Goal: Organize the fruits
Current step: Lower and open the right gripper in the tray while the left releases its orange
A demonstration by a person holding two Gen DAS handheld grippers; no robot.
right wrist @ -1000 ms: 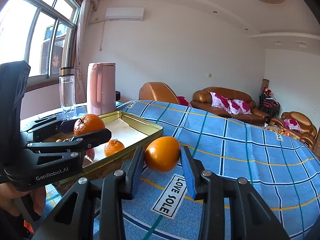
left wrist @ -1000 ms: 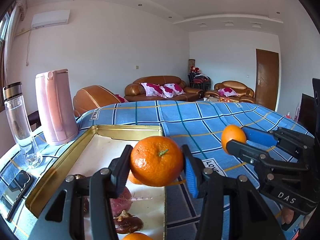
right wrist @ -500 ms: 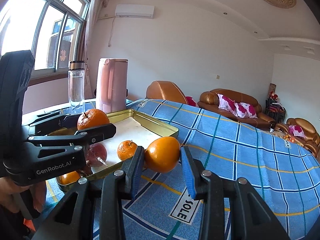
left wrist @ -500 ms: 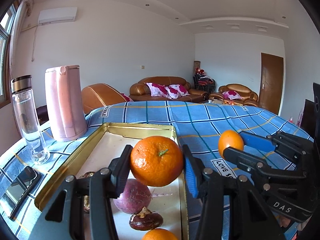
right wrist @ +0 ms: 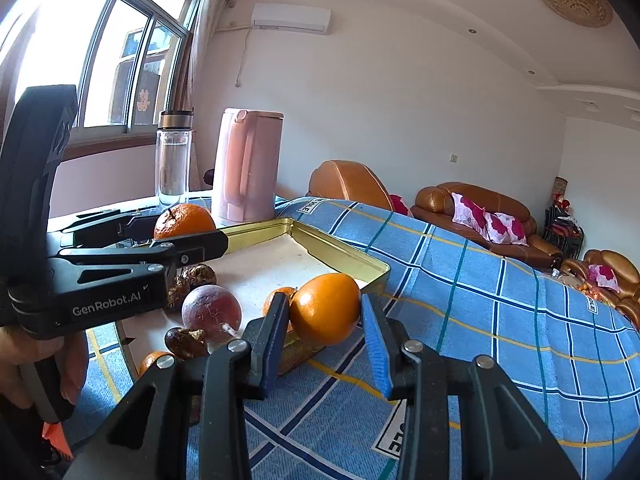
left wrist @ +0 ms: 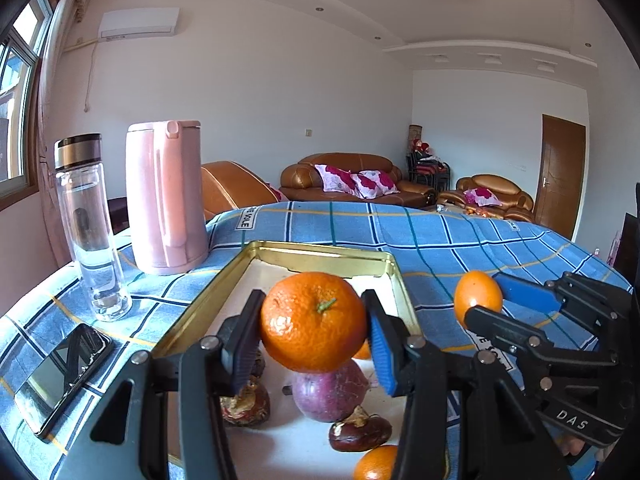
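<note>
My left gripper (left wrist: 314,320) is shut on a big mandarin (left wrist: 308,328) with a green stem, held above the gold tray (left wrist: 320,254). Under it in the tray lie a purple fruit (left wrist: 328,396), two dark brown fruits (left wrist: 246,402) and small oranges (left wrist: 376,464). My right gripper (right wrist: 325,312) is shut on a smooth orange (right wrist: 325,308), held over the tray's (right wrist: 340,254) near right corner. In the right wrist view the left gripper (right wrist: 180,228) with its mandarin (right wrist: 184,220) hangs at the left. The left wrist view shows the right gripper (left wrist: 484,298) to the right.
A pink kettle (left wrist: 164,196) and a glass bottle (left wrist: 90,224) stand left of the tray, with a phone (left wrist: 60,376) lying nearer the table's edge. A blue checked cloth (left wrist: 460,240) covers the table to the right. A hand (right wrist: 60,364) holds the left gripper.
Both grippers have moved left with their oranges. The mandarin, earlier over the tray's right edge, now hangs over its middle; the smooth orange has come from over the cloth to the tray's corner.
</note>
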